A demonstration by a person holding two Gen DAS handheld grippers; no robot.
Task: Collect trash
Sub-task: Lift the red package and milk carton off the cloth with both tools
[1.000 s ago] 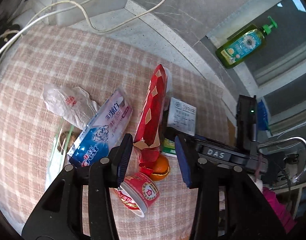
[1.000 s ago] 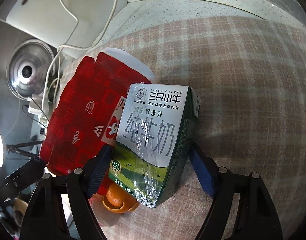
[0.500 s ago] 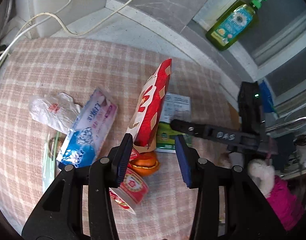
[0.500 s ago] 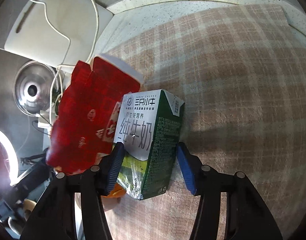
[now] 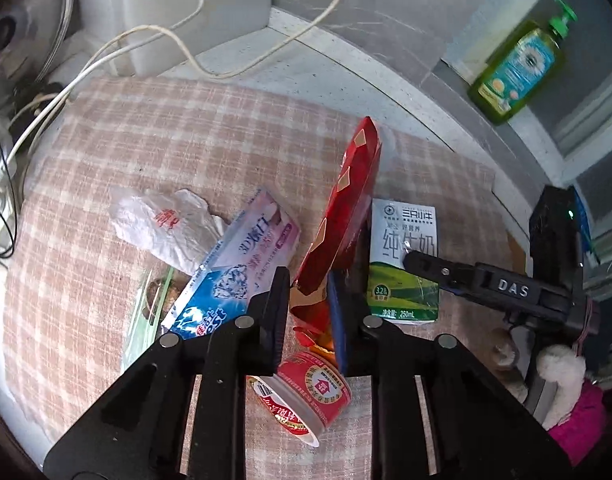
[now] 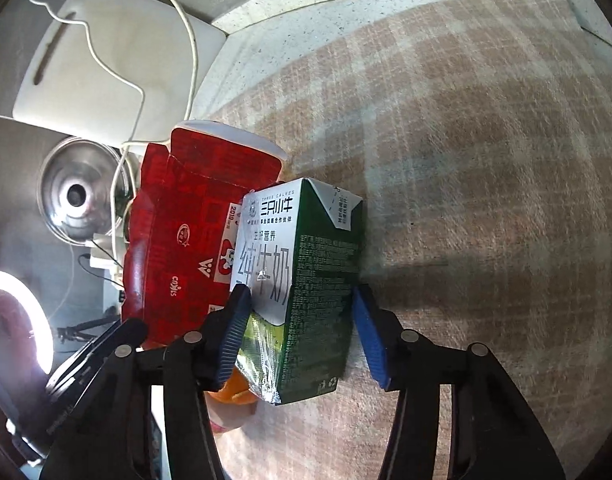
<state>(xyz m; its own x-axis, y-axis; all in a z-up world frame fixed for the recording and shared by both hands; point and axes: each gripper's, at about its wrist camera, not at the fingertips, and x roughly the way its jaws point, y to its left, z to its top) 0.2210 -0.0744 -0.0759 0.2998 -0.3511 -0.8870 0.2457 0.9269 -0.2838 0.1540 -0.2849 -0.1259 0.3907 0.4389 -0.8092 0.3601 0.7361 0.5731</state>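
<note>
Left hand-held gripper [image 5: 308,308] first: its jaws have just been closing and now pinch the torn lower end of the red carton [image 5: 348,208], which stands up on edge between them. From my seat I can't see how much of that end sits inside the pads; the black fingers cover it. Below it, an orange fruit [image 5: 320,346] shows only as a sliver, and the red-labelled cup [image 5: 306,394] lies on its side, partly under the left finger.

My right hand-held gripper [image 6: 300,320] has also been closing. Its left pad presses the milk carton [image 6: 302,280] on the white front face; the right pad sits at the dark green side, and I can't tell whether it touches. The carton's bottom corner hides most of the fruit in that view too.

Left of the red carton lie a blue and pink packet [image 5: 234,276], a crumpled white wrapper [image 5: 166,228] and a clear green-edged bag [image 5: 146,308] whose contents I can't make out.

All of it rests on a checked cloth [image 5: 166,140] on the bench [image 5: 306,52]. To the right of the milk carton the cloth is bare up to its edge. White cables [image 5: 194,52] trail across the far corner, and a soap bottle [image 5: 518,68] stands on the ledge beyond.
</note>
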